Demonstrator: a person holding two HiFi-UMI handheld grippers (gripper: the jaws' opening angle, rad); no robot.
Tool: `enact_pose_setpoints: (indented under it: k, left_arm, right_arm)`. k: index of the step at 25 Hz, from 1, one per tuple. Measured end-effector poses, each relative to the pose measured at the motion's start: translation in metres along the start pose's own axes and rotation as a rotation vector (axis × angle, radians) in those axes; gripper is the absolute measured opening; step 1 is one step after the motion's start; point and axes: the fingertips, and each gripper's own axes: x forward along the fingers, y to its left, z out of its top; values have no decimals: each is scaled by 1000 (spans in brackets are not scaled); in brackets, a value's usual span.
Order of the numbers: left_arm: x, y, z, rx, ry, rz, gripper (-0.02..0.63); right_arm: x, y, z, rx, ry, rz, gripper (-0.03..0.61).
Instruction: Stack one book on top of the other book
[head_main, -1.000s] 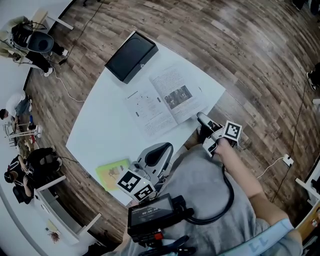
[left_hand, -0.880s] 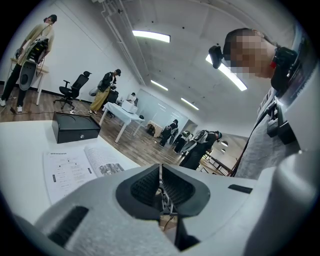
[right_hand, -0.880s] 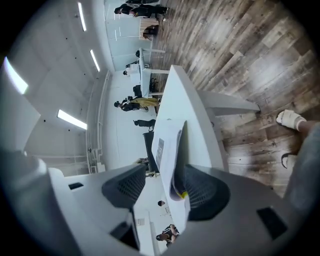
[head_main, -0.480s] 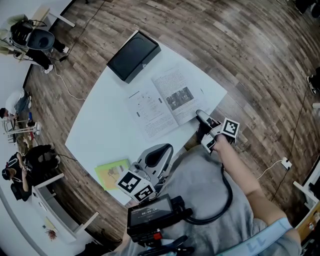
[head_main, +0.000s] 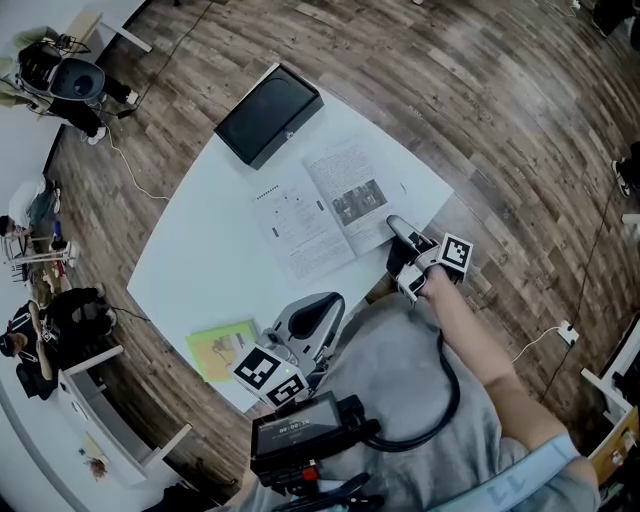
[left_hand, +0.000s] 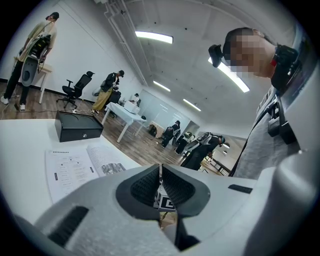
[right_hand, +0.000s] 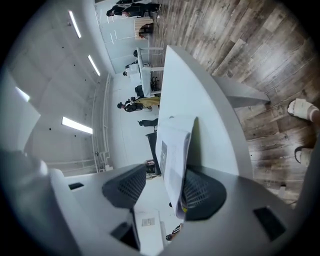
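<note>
Tabletop (head_main: 200, 262), white and broad, carries everything. Largest on it is the open book (head_main: 320, 210), lying flat near the middle. The right gripper (head_main: 396, 228) is at that book's right-hand edge with its jaws spread wide. Its own view shows a lifted sheaf of pages (right_hand: 175, 150) standing between them, resting against one pad (right_hand: 202, 192) and clear of the other. A black case (head_main: 268, 113) sits closed at the far corner; what it holds I cannot tell. The left gripper (left_hand: 160, 186) hangs over the near edge, jaws pressed together on nothing. Just beside it lies the small green book (head_main: 222, 348), which only the head view shows. The left gripper view alone takes in people standing about the room (left_hand: 107, 90).
</note>
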Motion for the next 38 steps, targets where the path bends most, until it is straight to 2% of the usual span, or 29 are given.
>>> enact_pose_setpoints:
  k: [4,9,11,13,15,29,34,38]
  left_arm:
    - [1,-1,-2,-3,2,0,24]
    - [0,-3,-3,-5,3,3,25]
    - [0,-4,-3,-4,3,4,23]
    - [1,-4,-3,-3,3,4,24]
    - [1,-5,-3,-3,2,4,24]
    - [-6,-1,-1,-2,-31,26,25]
    - [-8,-2,-1,-2,-46,27,25]
    - [-11,-2,0,-3,-56,29,24]
  right_arm:
    - [1,3,6,26,-14,41,215]
    - [0,4,6,20,-20,51,207]
    - [-1,1,5,8,-18,35,167]
    - [-2,-4,5,-4,-23,5,67]
    - [-3,-7,6,-28,-34,-19,44]
    - [-2,3,4,-86,-23,4,34]
    - [-1,14,-1,-181,1,7,32]
    - [0,26,-6,-294,32,5,31]
